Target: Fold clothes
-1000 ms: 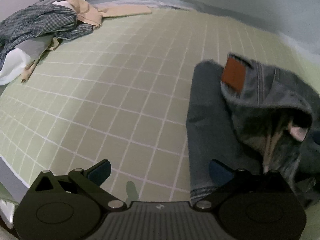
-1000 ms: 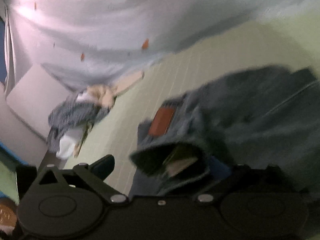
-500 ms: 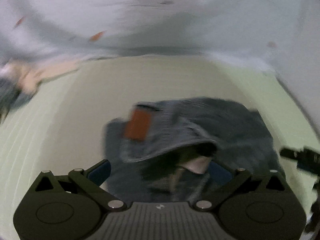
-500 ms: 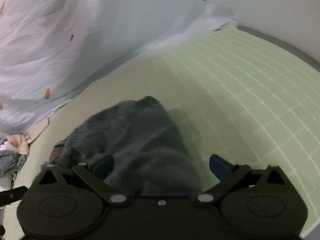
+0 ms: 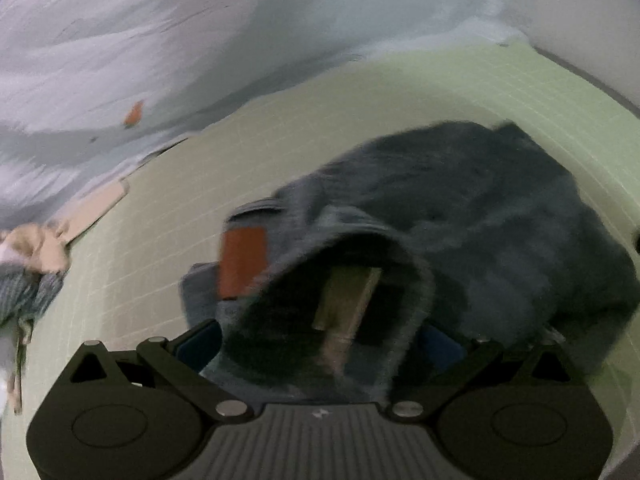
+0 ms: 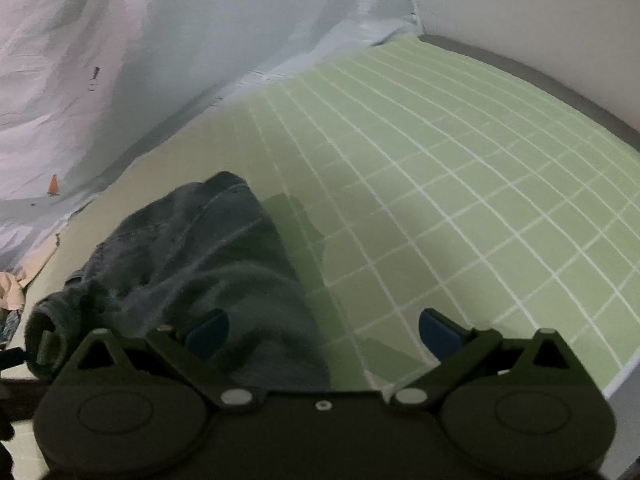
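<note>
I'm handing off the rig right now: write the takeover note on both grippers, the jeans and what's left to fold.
Left gripper: open, fingers either side of the jeans' gaping waistband, nothing clamped.
Right gripper: open; its left finger is over the denim, the right one over bare green grid mat.
Jeans: bunched in a heap on the mat, brown patch facing up, not folded flat.
Unsorted clothes pile lies at the mat's far left edge.
Done: nothing visibly finished.
Left: flatten and fold the jeans, then the pile.
</note>
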### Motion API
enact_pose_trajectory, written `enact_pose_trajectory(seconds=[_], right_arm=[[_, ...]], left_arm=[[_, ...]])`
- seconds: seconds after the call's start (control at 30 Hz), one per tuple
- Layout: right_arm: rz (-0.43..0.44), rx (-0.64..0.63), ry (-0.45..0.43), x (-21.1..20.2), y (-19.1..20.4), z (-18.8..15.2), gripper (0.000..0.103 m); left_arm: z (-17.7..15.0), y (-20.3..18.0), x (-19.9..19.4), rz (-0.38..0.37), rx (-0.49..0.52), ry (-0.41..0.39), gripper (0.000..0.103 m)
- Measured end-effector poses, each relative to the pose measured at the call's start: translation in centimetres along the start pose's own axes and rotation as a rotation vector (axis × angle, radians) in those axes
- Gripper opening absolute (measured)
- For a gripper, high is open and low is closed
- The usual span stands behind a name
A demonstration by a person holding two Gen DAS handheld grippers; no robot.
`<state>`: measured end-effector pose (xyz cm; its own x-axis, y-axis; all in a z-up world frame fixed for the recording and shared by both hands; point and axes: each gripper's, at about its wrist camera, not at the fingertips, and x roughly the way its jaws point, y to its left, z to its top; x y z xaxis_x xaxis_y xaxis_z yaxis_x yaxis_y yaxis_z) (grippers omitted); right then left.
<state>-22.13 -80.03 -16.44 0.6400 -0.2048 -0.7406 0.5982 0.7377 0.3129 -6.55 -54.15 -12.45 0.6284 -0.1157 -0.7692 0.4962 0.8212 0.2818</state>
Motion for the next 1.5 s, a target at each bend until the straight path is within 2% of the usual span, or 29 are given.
enact_pose_trajectory(seconds=[0.03,0.13,0.23,0.3,0.37,0.57,0.73,0.77,0.83,0.87,0.9,0.93,1.0,1.07,1.17,1.23,1.3,1.37,1.4,1.43,1.5], right_arm=[[-0.007,0.005,0.001,0.0,-0.1,-0.1,0.103],[-0.021,0.012,0.003,0.0,0.0,-0.2,0.103],[-0.032,0.001,0.009,0.2,0.4,-0.3,0.103],[-0.035,-0.005,0.015,0.4,0.6,-0.2,0.103],[-0.037,-0.009,0.02,0.7,0.8,-0.1,0.103],[-0.046,-0.006,0.027,1.1,1.0,0.2,0.103],[-0.041,-0.019,0.041,1.4,1.1,0.1,0.103],[-0.04,-0.02,0.043,1.4,1.1,0.1,0.103],[-0.039,-0.022,0.049,1.4,1.0,0.0,0.103],[-0.038,-0.022,0.052,1.5,1.0,0.0,0.103],[-0.037,-0.021,0.054,1.5,0.9,0.0,0.103],[-0.038,-0.021,0.057,1.5,0.8,0.0,0.103],[-0.036,-0.028,0.062,1.6,0.8,0.0,0.103],[-0.027,-0.046,0.065,1.6,1.0,0.1,0.103],[-0.004,-0.089,0.062,1.6,1.7,0.5,0.103],[0.017,-0.12,0.06,1.7,2.4,0.7,0.103],[0.043,-0.153,0.064,1.9,3.1,0.7,0.103],[0.066,-0.182,0.082,2.2,3.7,0.4,0.103],[0.077,-0.196,0.092,2.4,4.0,0.3,0.103],[0.085,-0.207,0.103,2.6,4.3,0.1,0.103],[0.097,-0.226,0.117,2.8,4.9,-0.1,0.103]], left_arm=[[0.1,0.7,0.1,0.016,-0.022,0.0,0.103],[0.2,2.9,0.9,0.137,-0.065,-0.001,0.102],[0.0,6.3,2.3,0.201,-0.222,0.06,0.096],[-0.2,8.0,3.0,0.093,-0.327,0.085,0.094],[-0.4,8.4,3.0,-0.004,-0.372,0.081,0.093],[-0.3,7.2,2.7,-0.263,-0.376,0.043,0.095],[-0.2,5.2,4.2,-0.206,-0.318,0.098,0.092],[-0.4,5.5,4.5,-0.213,-0.354,0.111,0.089],[-0.7,6.2,4.9,-0.222,-0.426,0.133,0.06],[-0.8,6.4,4.6,-0.226,-0.447,0.131,0.05],[-0.9,6.6,4.3,-0.235,-0.463,0.123,0.029],[-1.0,6.7,4.0,-0.244,-0.478,0.116,0.018],[-1.0,6.6,2.5,-0.244,-0.502,0.098,0.015],[-0.7,6.6,0.4,-0.231,-0.525,0.067,0.014],[0.2,7.4,-5.0,-0.233,-0.541,-0.03,0.014],[0.3,7.9,-7.8,-0.198,-0.549,-0.082,0.014],[-0.6,8.7,-8.9,-0.141,-0.586,-0.098,0.015],[-2.0,9.0,-7.1,-0.06,-0.602,-0.047,0.026],[-2.9,9.0,-5.2,-0.047,-0.595,0.012,0.039],[-3.6,9.0,-3.6,-0.041,-0.59,0.081,0.046],[-5.3,9.1,-0.8,-0.029,-0.614,0.222,0.047]])
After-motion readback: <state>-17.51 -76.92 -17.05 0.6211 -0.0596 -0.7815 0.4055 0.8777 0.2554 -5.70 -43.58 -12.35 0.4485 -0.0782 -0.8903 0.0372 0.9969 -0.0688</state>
